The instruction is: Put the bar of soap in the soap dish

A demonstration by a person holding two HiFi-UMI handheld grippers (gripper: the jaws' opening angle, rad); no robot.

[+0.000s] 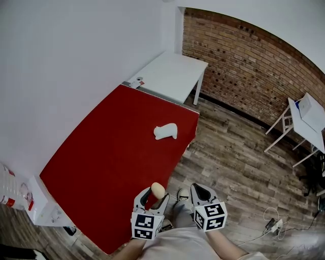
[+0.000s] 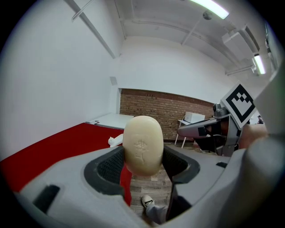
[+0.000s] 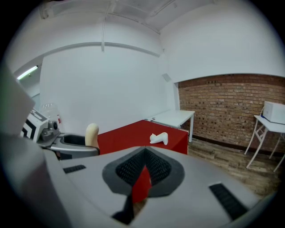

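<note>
A big red table (image 1: 101, 167) stretches out ahead of the left gripper (image 1: 154, 196). Past its far end stands a white table (image 1: 172, 76). A plain white wall (image 1: 66, 61) runs along the left of both tables. Far ahead of the right gripper (image 1: 201, 190), and off to its right, is a brick wall (image 1: 244, 66). The floor (image 1: 228, 162) below and to the right is brown wood planks. Far to the right stands a small white table (image 3: 269, 124) on thin legs, with a white box (image 3: 274, 111) on top. A long light (image 2: 209, 9) glows on the white ceiling.
</note>
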